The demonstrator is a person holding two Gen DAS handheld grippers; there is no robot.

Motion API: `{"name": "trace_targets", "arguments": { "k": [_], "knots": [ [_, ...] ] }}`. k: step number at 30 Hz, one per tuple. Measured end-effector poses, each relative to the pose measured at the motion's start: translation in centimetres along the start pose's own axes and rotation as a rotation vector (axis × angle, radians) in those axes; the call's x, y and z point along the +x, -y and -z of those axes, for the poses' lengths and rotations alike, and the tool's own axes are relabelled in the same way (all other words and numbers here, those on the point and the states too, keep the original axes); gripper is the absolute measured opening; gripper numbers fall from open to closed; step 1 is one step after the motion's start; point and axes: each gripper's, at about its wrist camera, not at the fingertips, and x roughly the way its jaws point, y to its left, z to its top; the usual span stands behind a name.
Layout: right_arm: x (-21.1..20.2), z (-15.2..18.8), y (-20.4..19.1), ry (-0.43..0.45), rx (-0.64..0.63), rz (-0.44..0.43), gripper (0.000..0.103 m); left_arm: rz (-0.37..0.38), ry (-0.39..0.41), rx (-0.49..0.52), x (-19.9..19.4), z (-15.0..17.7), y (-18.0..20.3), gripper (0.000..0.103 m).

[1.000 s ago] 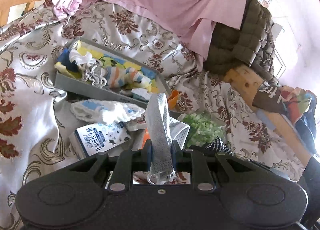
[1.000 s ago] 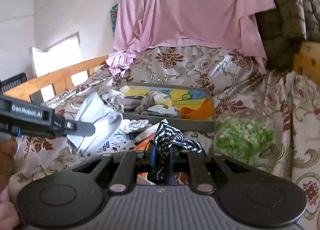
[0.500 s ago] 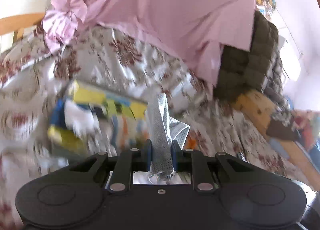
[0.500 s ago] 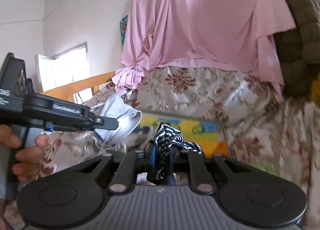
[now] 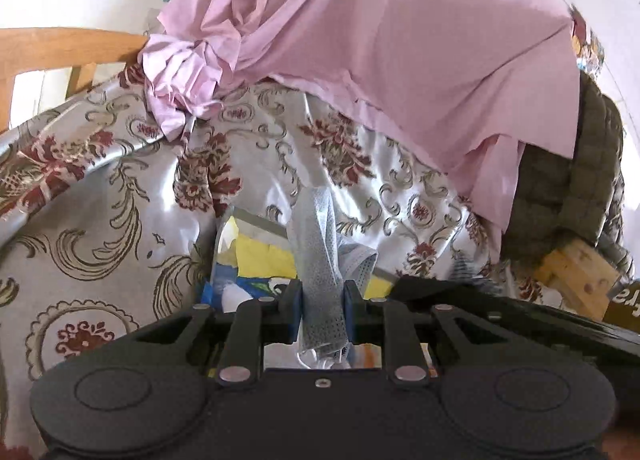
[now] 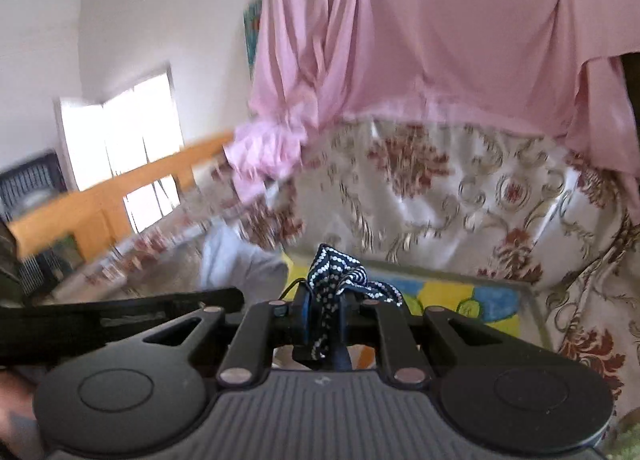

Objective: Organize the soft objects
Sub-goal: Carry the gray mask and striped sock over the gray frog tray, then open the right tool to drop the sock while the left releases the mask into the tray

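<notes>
The left gripper was clamped on a pale blue mesh sock that stood up between its fingers. The right gripper pinched a navy dotted sock. Just beyond both lay the grey tray, on a floral bedspread, under a draped pink sheet

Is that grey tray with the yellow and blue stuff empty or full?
Not empty: the grey tray holds yellow and blue fabric. How full, cannot tell; the grippers hide most of it.
</notes>
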Motion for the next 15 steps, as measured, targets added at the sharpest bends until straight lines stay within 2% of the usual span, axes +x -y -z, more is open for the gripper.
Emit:
{"name": "trace_targets", "arguments": {
  "k": [2,6,15],
  "knots": [
    [1.8,0.2,-0.2,-0.039,-0.011,0.019,0.015,0.000,-0.050,-0.015,0.9,0.2,-0.8,0.023],
    [3.2,1.3,-0.2,-0.085,-0.027,0.048,0.015,-0.018,-0.101,-0.056,1.8,0.8,-2.0,0.023],
    [4.0,1.8,0.0,-0.139,-0.015,0.101,0.021,-0.032,-0.143,-0.048,2.2,1.0,-2.1,0.026]
  ]
}}
